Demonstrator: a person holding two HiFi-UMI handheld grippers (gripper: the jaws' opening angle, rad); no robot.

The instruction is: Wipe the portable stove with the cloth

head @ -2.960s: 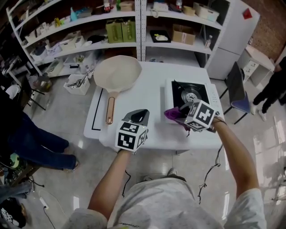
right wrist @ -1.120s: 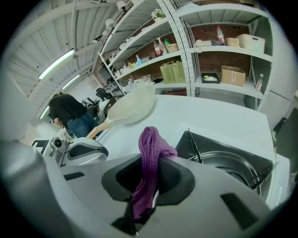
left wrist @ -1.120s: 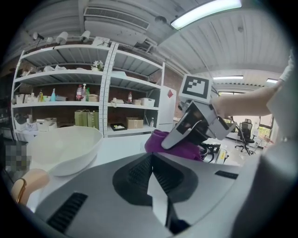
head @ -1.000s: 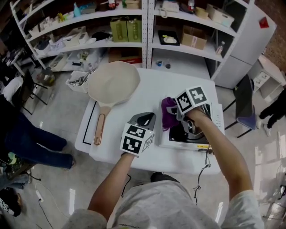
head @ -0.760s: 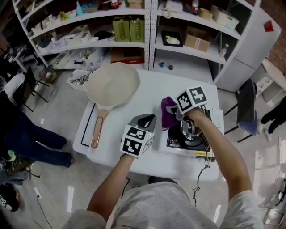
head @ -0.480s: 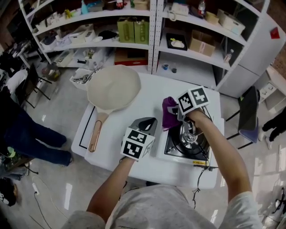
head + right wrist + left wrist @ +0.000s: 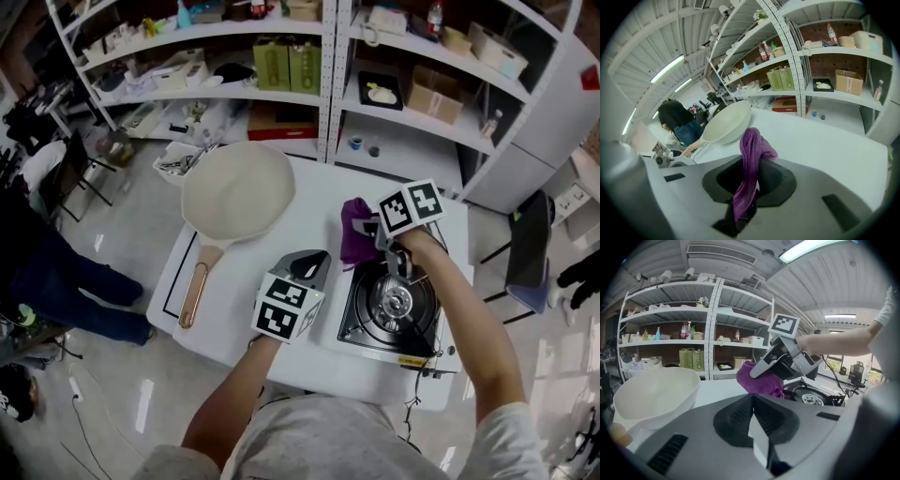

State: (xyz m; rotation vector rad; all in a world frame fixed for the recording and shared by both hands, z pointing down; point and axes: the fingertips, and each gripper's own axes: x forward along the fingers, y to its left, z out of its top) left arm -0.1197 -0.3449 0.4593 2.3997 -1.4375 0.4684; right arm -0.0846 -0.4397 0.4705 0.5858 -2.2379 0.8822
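While the right gripper (image 7: 746,187) pinches the purple cloth (image 7: 752,145) between its fingers, a bunched fold of the fabric stands up beyond them and the rest trails back into the recess. In the head view the cloth hangs just past the far left corner of the portable stove (image 7: 389,305), over the white tabletop (image 7: 248,281); whether it touches the surface cannot be told. The stove sits at the right end of the tabletop, its black top and round burner uncovered. The left gripper (image 7: 753,401) hovers just beside the stove's near left edge, its fingers pressed together with nothing between them, pointing toward the cloth and the right gripper. To the left, well apart from the cloth, a large cream pan (image 7: 236,192) lies on the tabletop with its copper-coloured handle (image 7: 192,292) pointing toward the near edge. Behind the tabletop, white shelves (image 7: 281,89) carry boxes and bottles. A basket (image 7: 183,164) of utensils stands on the floor by the pan, a person (image 7: 56,272) in dark clothes stands at the far left, and a dark chair (image 7: 525,253) stands to the right.
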